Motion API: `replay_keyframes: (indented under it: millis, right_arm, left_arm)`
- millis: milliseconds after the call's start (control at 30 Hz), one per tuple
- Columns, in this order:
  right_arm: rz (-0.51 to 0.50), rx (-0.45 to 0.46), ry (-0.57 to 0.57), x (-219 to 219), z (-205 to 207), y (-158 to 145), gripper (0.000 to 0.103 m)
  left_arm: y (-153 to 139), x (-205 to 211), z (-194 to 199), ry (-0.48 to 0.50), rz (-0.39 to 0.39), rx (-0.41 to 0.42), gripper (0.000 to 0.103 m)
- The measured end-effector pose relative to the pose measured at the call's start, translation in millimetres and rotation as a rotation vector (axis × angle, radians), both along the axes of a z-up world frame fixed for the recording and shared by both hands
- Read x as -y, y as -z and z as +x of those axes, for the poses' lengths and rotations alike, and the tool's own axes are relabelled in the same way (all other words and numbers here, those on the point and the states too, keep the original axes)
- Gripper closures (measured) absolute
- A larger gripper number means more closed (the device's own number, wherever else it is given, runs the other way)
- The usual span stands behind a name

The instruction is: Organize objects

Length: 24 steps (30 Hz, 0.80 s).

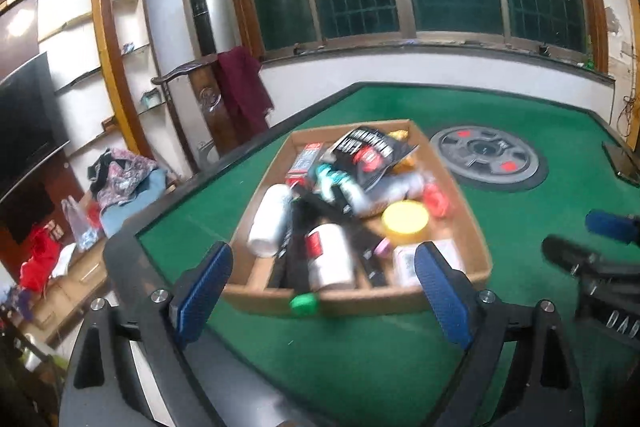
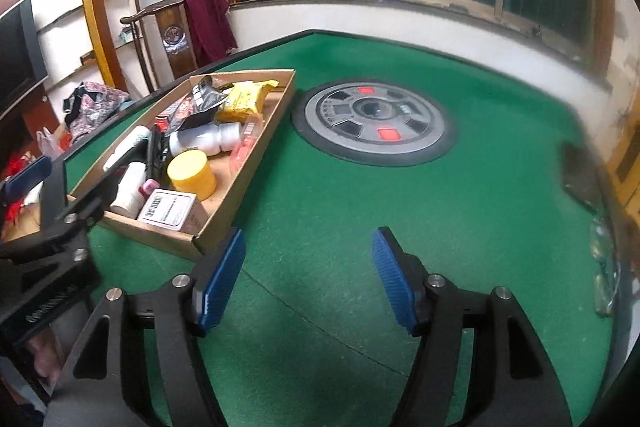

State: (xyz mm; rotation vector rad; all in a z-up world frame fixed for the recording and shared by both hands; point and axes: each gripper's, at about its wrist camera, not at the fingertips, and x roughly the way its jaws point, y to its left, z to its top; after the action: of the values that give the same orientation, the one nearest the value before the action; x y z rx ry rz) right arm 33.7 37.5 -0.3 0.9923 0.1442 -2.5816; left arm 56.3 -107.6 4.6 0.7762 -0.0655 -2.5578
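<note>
A shallow cardboard tray [image 1: 360,301] lies on the green felt table [image 1: 320,359], heaped with several items. Among them are white bottles [image 1: 330,259], a yellow round jar [image 1: 404,223] and a black packet [image 1: 368,155]. A small green cap [image 1: 304,303] shows at the tray's front wall. My left gripper [image 1: 324,251] hangs open just in front of the tray, holding nothing. In the right wrist view the tray [image 2: 256,167] is at the left, with the yellow jar [image 2: 192,175], a yellow packet [image 2: 244,101] and a barcoded white box [image 2: 170,209]. My right gripper [image 2: 308,239] is open over bare felt beside the tray's near right corner.
A round grey panel [image 2: 372,123] is set into the table's middle, right of the tray. The table has a raised dark rim [image 1: 120,247]. A dark flat object [image 2: 580,179] lies near the right edge. Beyond the far left corner stands a wooden chair with a maroon cloth [image 1: 240,87].
</note>
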Motion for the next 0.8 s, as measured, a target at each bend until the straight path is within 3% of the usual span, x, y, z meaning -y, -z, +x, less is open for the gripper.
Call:
replay_keyframes:
  millis: [400,800]
  right_arm:
    - [-0.001,-0.004,-0.044,7,2,2,0.038]
    - [-0.004,0.015,-0.045,5,0,4,0.038]
  left_arm:
    - [14,25,-1,-0.009,0.106,0.023,0.014]
    - [21,29,-1,-0.016,0.108,0.044,0.014]
